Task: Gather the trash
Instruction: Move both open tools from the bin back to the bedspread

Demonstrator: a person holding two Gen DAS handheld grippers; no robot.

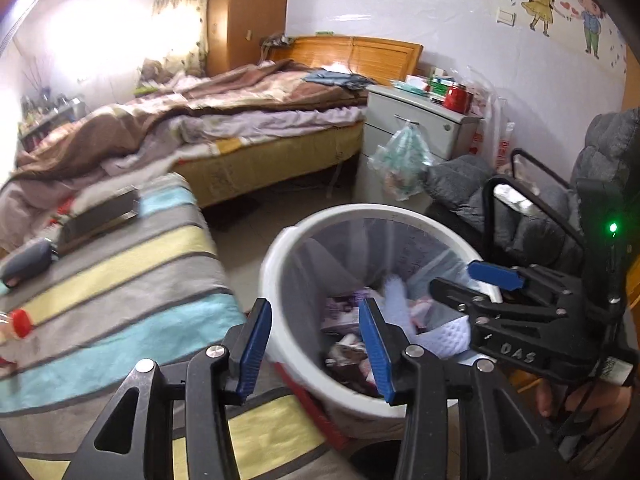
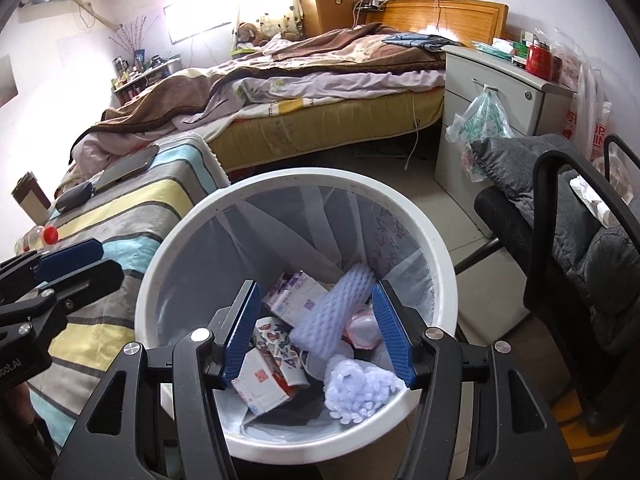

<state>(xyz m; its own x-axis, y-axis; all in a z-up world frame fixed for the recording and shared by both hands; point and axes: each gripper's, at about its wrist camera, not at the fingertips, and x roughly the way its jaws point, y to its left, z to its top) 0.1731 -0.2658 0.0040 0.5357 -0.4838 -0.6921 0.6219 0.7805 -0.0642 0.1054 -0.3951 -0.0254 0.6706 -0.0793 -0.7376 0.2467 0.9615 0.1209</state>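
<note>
Below the right claw [image 2: 316, 336], spread and empty, foam netting [image 2: 336, 308] and cartons [image 2: 268, 372] already lay in the white bin [image 2: 444, 280]. Left claw [image 1: 316, 350] also gaped empty; a red-capped bottle [image 1: 18, 324] beside it remained on the striped worktop [image 1: 120, 280].

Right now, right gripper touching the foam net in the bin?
Apart. Right wrist view: right gripper jaws open above the bin; foam net lies down inside with the trash.

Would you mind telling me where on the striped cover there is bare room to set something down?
The striped cover is bare along its edge nearest the white bin, between phone and red-capped bottle. Its far side is crowded: phone, dark pouch, bottle. The bin holds cartons and foam netting.
</note>
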